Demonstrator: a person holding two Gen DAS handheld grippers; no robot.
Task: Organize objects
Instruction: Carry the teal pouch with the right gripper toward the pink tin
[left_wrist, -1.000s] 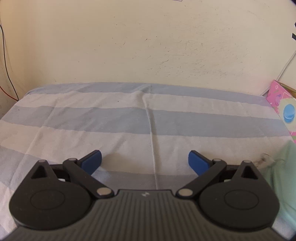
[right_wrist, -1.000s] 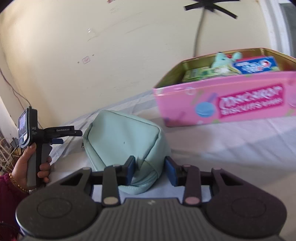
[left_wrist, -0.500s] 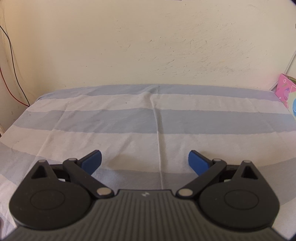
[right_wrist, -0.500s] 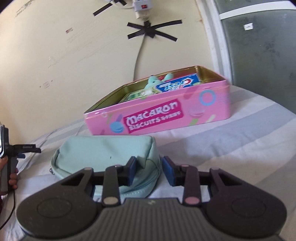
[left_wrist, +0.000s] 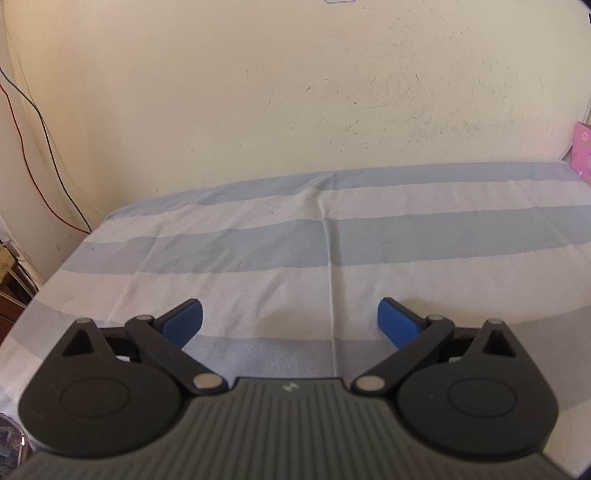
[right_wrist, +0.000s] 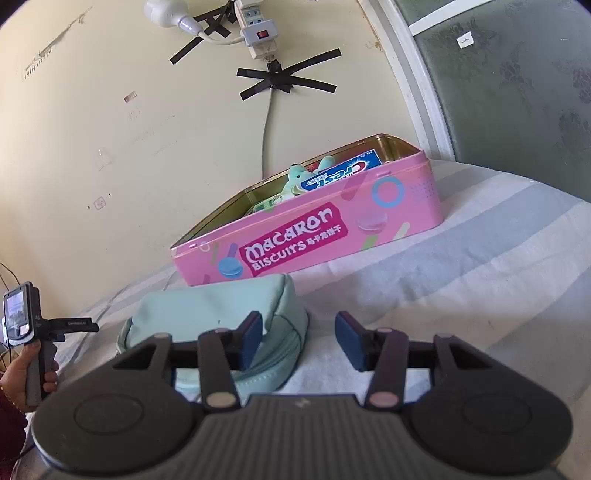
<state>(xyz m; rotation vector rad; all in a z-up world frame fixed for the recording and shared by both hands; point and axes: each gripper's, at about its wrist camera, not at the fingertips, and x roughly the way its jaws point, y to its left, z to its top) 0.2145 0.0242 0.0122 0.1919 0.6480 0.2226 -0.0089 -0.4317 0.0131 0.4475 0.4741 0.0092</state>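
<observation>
A mint green zip pouch (right_wrist: 221, 314) lies on the striped sheet in front of a pink Macaron Biscuits tin (right_wrist: 306, 243). The open tin holds a Crest toothpaste box (right_wrist: 341, 171), a teal plush toy (right_wrist: 295, 177) and a green packet (right_wrist: 271, 203). My right gripper (right_wrist: 299, 338) is open, its left finger over the pouch's right end, gripping nothing. My left gripper (left_wrist: 290, 321) is open and empty over bare sheet; it shows in the right wrist view (right_wrist: 55, 326), held far left. A sliver of the tin (left_wrist: 581, 151) shows at the left wrist view's right edge.
The striped blue and white sheet (left_wrist: 332, 236) covers the surface against a cream wall. A power strip (right_wrist: 258, 33) and taped cable hang above the tin. A frosted window (right_wrist: 517, 92) is at right. Red and black wires (left_wrist: 33, 147) run down the left wall.
My right gripper has opened off the pouch, which now lies on the sheet, and has swung right. My left gripper has turned left, so the tin slid to the frame's edge.
</observation>
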